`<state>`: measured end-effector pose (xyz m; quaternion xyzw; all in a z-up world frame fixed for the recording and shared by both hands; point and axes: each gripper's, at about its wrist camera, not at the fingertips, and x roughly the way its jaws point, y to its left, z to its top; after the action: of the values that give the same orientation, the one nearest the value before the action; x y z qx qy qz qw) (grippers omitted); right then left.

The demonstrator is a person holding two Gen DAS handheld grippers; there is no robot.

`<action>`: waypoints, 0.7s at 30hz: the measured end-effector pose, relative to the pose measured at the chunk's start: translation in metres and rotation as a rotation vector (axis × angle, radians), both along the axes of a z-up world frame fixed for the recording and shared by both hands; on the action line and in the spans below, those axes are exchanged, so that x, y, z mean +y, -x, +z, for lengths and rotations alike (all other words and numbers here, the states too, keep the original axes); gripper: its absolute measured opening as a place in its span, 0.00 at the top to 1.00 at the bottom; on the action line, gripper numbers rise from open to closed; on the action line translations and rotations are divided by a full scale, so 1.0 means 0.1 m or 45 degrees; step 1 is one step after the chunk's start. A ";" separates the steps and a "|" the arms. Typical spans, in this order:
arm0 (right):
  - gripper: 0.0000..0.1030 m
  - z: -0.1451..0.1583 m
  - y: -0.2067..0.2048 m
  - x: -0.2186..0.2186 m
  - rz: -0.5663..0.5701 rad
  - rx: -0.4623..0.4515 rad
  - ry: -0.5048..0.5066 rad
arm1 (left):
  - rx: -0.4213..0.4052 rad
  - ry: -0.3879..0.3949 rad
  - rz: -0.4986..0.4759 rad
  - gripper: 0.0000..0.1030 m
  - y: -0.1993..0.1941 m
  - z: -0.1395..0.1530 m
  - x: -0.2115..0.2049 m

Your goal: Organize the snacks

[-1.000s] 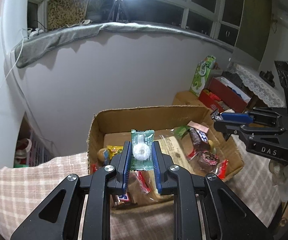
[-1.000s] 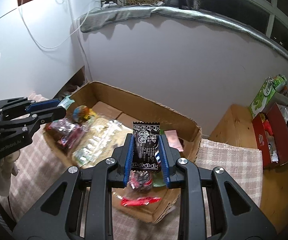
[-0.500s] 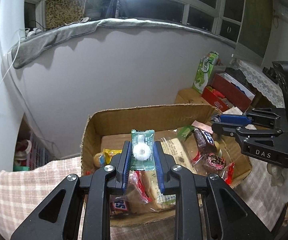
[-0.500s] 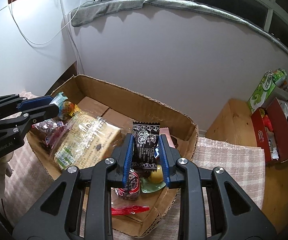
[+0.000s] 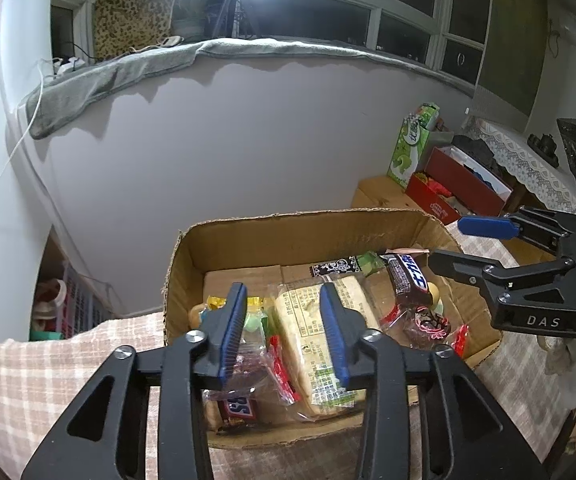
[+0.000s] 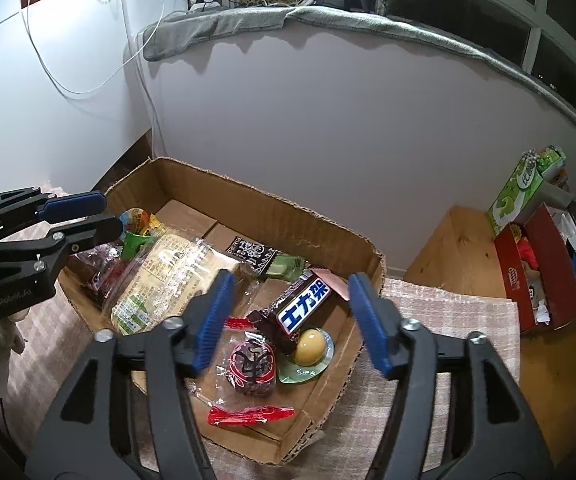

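The left gripper (image 5: 284, 326) and right gripper (image 6: 292, 322) hover over the cardboard box (image 6: 264, 210), jaws just parted and empty. Below, the snacks lie inside the box: a black packet (image 6: 250, 252) near the bread bag (image 6: 160, 276) and a chocolate bar (image 6: 302, 306).

Brown cardboard box (image 6: 284, 216) on a pink-beige checked cloth (image 6: 448, 304). Left tongs (image 5: 284, 328) & right tongs (image 6: 292, 320): black frames w/ blue ribbed pads. Inside box: choc bar (image 6: 300, 308) in dark brown wrapper w/ blue-white lettering; black packet (image 6: 250, 254) w/ white ornament print; red wrapper (image 6: 250, 415); clear bread bag (image 6: 160, 284) w/ green label; yellow jelly (image 6: 310, 343) on pale green foil; maroon round sweet (image 6: 253, 366). Beyond: red box (image 6: 540, 272), green-white carton (image 6: 518, 188), grey blanket (image 5: 128, 68), leopard-print cushion (image 5: 132, 20).
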<state>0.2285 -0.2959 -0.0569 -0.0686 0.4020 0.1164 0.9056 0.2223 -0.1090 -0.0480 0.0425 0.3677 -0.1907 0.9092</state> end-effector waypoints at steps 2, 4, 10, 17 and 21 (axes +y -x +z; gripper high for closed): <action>0.35 0.02 0.01 -0.01 -0.001 -0.003 0.002 | -0.008 -0.007 0.005 0.56 0.01 0.01 0.00; 0.33 0.03 0.02 -0.01 -0.004 -0.004 0.009 | -0.019 -0.016 0.010 0.47 0.03 0.03 -0.01; 0.21 0.05 0.07 -0.01 -0.008 -0.008 0.021 | -0.031 -0.025 0.027 0.39 0.07 0.06 0.00; 0.13 0.09 0.20 0.04 0.004 -0.039 0.033 | -0.028 -0.028 0.049 0.34 0.15 0.06 0.04; 0.13 0.14 0.31 0.05 0.003 -0.058 0.022 | -0.045 -0.005 0.078 0.34 0.25 0.10 0.11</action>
<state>0.1976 -0.2907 -0.0433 -0.0794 0.3822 0.1125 0.9138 0.1972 -0.0980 -0.0381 0.0363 0.3532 -0.1611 0.9208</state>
